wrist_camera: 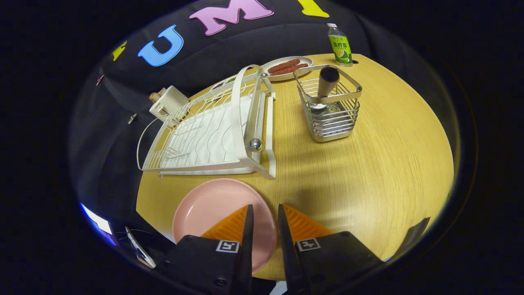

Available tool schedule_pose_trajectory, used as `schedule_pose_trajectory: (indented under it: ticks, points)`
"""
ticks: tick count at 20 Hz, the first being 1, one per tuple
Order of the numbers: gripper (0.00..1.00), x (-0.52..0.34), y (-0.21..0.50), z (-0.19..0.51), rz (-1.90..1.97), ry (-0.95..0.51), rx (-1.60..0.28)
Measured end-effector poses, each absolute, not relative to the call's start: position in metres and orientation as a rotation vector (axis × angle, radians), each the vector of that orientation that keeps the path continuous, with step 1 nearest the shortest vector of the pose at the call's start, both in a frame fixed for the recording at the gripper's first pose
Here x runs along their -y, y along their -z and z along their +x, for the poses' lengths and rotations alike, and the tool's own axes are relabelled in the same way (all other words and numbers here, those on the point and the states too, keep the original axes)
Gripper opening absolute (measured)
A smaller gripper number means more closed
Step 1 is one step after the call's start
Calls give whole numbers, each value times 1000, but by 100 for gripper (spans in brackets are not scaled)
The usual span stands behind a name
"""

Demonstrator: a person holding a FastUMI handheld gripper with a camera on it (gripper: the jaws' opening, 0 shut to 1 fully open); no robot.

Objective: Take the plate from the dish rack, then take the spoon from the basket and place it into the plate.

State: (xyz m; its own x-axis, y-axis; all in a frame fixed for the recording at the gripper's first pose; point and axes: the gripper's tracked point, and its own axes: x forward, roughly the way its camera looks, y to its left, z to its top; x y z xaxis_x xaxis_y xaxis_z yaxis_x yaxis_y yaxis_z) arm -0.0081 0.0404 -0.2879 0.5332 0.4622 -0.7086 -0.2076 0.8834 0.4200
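Green-labelled bottle [339, 45] unreadable; hand-held gripper [265, 211] fingers narrowly apart over plate [213, 209].

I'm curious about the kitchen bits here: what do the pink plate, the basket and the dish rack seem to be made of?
The pink plate, lying under the narrowly parted gripper, looks like matte plastic or melamine: soft, even sheen. The basket seems brushed metal: silvery bars with dull glints. The dish rack looks like white-coated wire with a chrome knob.

Matt plate [208, 205]; shiny metal wire basket [332, 116]; wood-grain table [368, 164].
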Motion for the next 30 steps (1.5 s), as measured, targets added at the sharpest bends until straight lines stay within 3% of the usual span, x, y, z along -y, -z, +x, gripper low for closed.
schedule_pose_trajectory:
  ticks: [4, 5, 12, 16, 30]
  points:
    - [80, -12, 277, -7, 239, -434, -857]
    - [100, -3, 274, -4, 214, -439, -821]
    - [98, 56, 202, 47, 10, -420, -426]
    - [98, 60, 196, 67, -108, -478, -299]
    - [98, 16, 210, 130, -76, -481, -161]
